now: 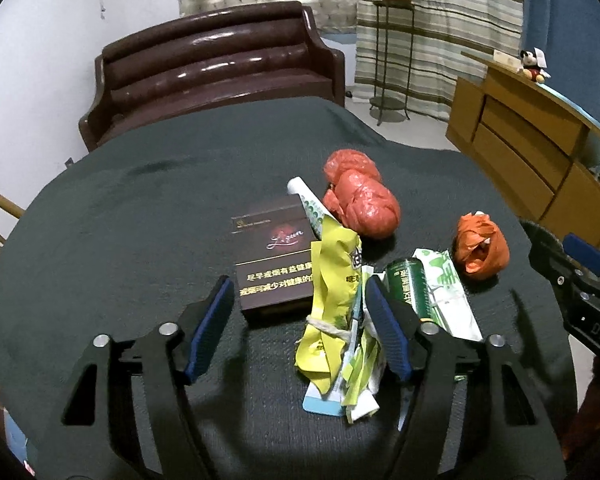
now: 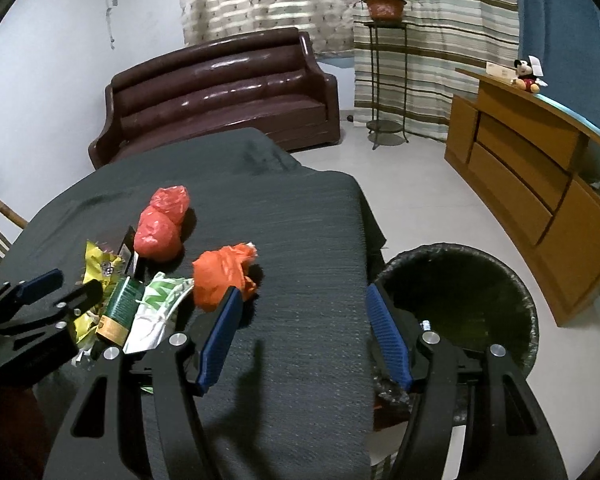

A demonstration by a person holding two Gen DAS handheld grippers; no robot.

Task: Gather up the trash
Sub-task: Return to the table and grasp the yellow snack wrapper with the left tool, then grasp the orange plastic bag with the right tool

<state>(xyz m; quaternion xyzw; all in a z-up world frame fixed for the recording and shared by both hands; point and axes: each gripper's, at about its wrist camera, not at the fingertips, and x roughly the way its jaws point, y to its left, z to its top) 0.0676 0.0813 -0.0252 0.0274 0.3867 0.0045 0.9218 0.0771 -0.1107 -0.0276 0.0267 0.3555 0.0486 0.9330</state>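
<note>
Blue-padded jaws of the left gripper (image 1: 300,330) are spread around a tied bundle of yellow wrappers (image 1: 334,308), not yet pinched, its long axis running away from the claw. Spread and empty, the right gripper (image 2: 304,340) is held beside an orange bag (image 2: 220,276); the lined bin (image 2: 460,304) is found off the table's right edge.

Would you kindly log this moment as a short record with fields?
surface: table under dark cloth
trash: yellow wrapper bundle, dark cigarette box, green can, red bag, orange bag
bin: black-lined, beside the table
left gripper: open, wrapper bundle between fingers
right gripper: open, empty
</note>
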